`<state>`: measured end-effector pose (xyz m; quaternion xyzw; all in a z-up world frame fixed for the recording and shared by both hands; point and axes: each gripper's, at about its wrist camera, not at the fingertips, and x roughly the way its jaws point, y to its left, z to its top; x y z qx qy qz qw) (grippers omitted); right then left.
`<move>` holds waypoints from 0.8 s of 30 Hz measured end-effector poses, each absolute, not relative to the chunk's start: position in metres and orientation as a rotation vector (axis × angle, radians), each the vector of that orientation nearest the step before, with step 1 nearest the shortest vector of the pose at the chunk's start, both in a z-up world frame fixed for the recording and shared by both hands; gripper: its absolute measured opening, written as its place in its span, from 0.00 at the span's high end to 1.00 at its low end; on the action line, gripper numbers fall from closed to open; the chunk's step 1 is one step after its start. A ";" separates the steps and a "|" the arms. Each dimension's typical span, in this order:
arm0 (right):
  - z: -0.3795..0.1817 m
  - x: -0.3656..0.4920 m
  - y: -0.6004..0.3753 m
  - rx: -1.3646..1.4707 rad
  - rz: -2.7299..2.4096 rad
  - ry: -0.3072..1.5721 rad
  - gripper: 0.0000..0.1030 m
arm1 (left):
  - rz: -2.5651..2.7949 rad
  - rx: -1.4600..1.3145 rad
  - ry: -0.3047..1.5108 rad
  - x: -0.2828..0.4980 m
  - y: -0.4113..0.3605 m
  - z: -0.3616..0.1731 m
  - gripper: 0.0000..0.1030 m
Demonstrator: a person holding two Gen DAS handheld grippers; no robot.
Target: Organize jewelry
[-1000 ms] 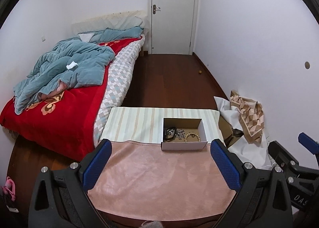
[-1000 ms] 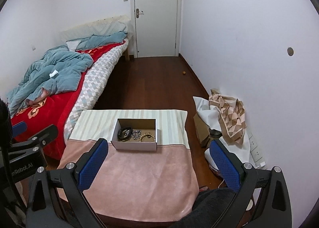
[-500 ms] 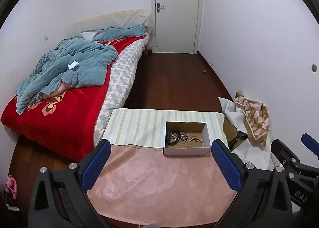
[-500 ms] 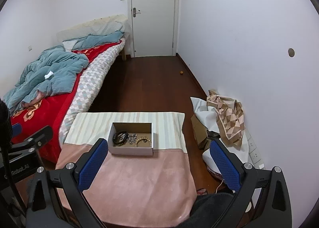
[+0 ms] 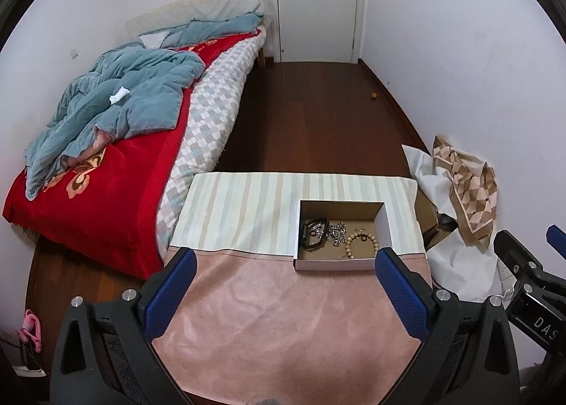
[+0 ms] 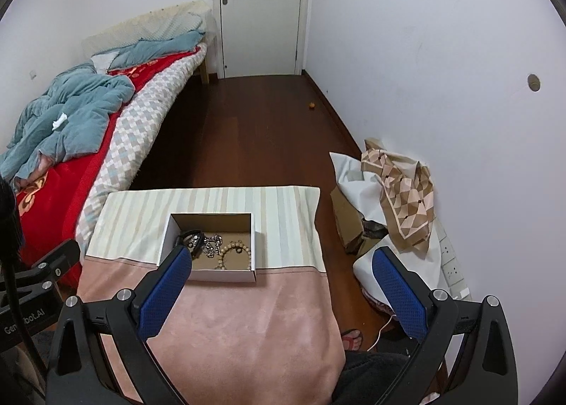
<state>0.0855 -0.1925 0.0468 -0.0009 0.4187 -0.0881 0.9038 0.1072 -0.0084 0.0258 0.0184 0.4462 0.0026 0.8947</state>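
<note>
An open white cardboard box [image 5: 339,265] stands on the cloth-covered table [image 5: 283,327]; it also shows in the right wrist view [image 6: 226,275]. Inside lie a black bracelet [image 5: 311,233], a tangle of silver chain [image 5: 336,228] and a wooden bead bracelet [image 5: 362,242]. The bead bracelet [image 6: 235,252] and chain [image 6: 210,245] show from the right too. My left gripper [image 5: 284,290] is open and empty, above the pink cloth short of the box. My right gripper [image 6: 279,291] is open and empty, its left finger [image 6: 166,284] overlapping the box's near left corner.
A bed [image 5: 116,164] with red cover and blue quilt lies left of the table. Bags and a patterned cloth [image 5: 463,185] are piled on the floor at the right wall. A striped cloth [image 5: 244,206] covers the table's far half. A closed door [image 5: 318,1] is at the far end.
Both grippers have moved forward and down toward the table; the box looks larger and nearer. The right gripper has shifted so its left finger now overlaps the box. Both stay open.
</note>
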 end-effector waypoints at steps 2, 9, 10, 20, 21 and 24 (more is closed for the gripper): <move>0.042 0.091 -0.193 0.002 -0.179 0.878 0.00 | 0.003 0.037 0.935 0.112 -0.009 0.023 0.00; 0.031 0.103 -0.195 0.016 -0.174 0.912 0.00 | 0.000 0.031 0.960 0.122 -0.012 0.017 0.00; 0.030 0.104 -0.196 0.018 -0.173 0.917 0.00 | -0.001 0.031 0.959 0.123 -0.012 0.017 0.00; 0.028 0.105 -0.196 0.018 -0.165 0.928 0.00 | -0.005 0.024 0.954 0.124 -0.013 0.020 0.00; 0.028 0.105 -0.195 0.016 -0.164 0.929 0.00 | -0.006 0.025 0.955 0.124 -0.013 0.020 0.00; 0.029 0.104 -0.193 0.014 -0.157 0.932 0.00 | -0.005 0.023 0.955 0.123 -0.012 0.021 0.00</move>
